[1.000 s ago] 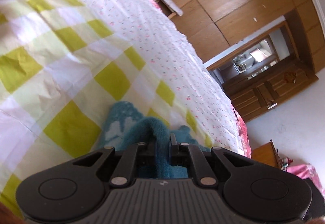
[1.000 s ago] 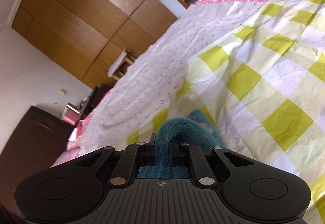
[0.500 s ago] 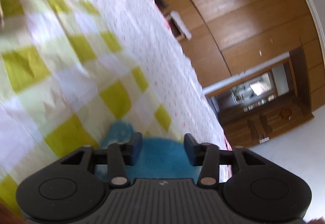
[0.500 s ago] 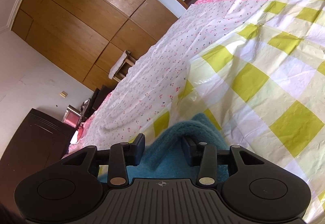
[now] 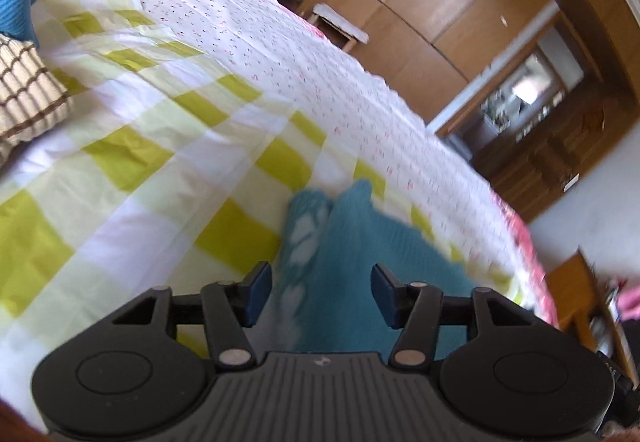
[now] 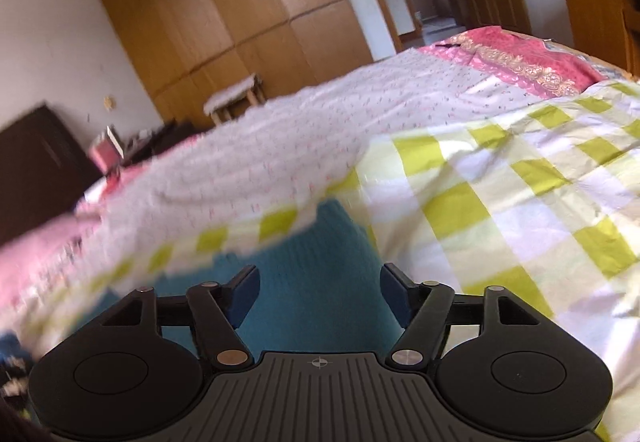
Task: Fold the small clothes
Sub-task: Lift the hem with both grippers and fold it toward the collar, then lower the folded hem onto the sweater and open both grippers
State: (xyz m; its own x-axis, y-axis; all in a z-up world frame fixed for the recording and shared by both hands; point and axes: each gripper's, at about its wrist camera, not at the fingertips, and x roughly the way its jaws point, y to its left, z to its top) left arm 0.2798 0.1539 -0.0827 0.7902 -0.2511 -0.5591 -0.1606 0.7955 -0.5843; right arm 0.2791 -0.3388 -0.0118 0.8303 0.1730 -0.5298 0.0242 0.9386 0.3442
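Yellow-checked bedding [image 5: 132, 157] covers the bed, with wooden wardrobes [image 6: 224, 5] behind. On it lies a teal garment [image 5: 360, 242], below both grippers. Left gripper [image 5: 321, 292] and right gripper [image 6: 320, 292] each gape wide, holding nothing.

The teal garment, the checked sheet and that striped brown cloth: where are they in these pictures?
teal garment [image 5: 360, 242]: left wrist view, its knit body beyond the open fingers.
checked sheet [image 6: 500, 209]: right wrist view, a yellow-green square right of the garment.
striped brown cloth [image 5: 28, 97]: left wrist view, its ribbed face at the left edge.
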